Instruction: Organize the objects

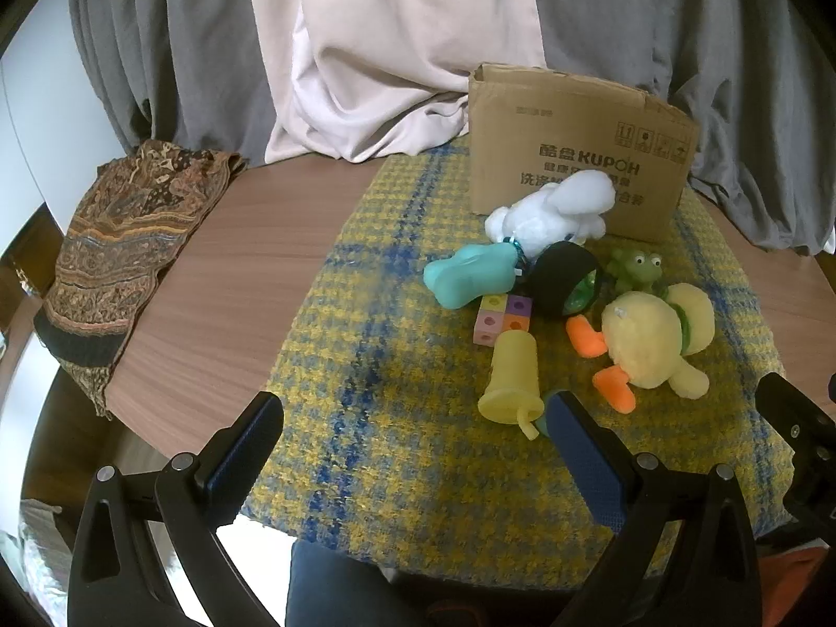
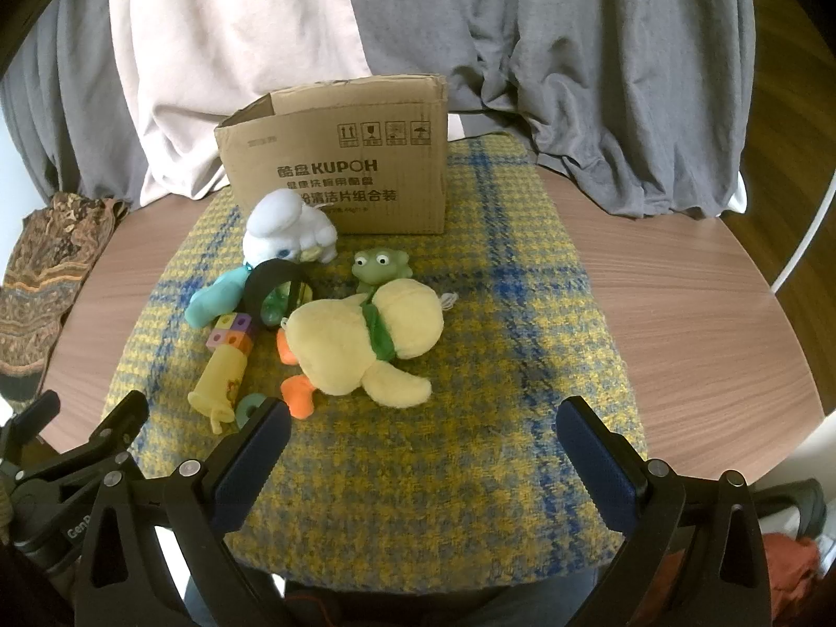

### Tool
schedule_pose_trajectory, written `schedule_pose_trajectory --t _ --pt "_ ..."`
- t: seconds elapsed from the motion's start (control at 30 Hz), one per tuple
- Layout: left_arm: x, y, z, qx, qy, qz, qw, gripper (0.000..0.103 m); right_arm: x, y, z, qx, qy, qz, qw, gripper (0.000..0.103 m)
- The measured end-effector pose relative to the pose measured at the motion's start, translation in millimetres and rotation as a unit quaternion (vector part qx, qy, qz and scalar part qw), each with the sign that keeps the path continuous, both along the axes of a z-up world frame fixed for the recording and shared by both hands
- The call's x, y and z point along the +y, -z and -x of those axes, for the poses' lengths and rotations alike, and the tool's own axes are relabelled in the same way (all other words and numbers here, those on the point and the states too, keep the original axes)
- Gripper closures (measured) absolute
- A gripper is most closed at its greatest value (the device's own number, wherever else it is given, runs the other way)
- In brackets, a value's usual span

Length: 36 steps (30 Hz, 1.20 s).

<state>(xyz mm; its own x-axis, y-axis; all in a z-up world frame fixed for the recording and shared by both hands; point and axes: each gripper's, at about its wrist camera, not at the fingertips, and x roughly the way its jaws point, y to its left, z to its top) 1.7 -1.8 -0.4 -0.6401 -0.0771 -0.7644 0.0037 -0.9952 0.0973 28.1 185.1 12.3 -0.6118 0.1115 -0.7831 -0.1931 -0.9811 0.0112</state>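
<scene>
A pile of toys lies on a yellow and blue plaid cloth in front of a cardboard box. The pile holds a yellow plush duck, a white plush, a green frog, a teal toy, a black wheel, coloured cubes and a yellow cup. My left gripper is open and empty, left of the cup. My right gripper is open and empty, just before the duck.
A patterned brown scarf lies at the left of the round wooden table. Grey and pink cloth hangs behind the box. The other gripper's body shows at the edge of each view.
</scene>
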Motion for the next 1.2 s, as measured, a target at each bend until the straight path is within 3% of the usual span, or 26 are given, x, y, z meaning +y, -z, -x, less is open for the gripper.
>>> schedule_pose_trajectory --t 1.2 --pt "5.8 5.4 1.3 -0.004 0.014 -0.004 0.9999 0.000 6.9 2.0 -0.3 0.005 0.007 0.000 1.000 0.001"
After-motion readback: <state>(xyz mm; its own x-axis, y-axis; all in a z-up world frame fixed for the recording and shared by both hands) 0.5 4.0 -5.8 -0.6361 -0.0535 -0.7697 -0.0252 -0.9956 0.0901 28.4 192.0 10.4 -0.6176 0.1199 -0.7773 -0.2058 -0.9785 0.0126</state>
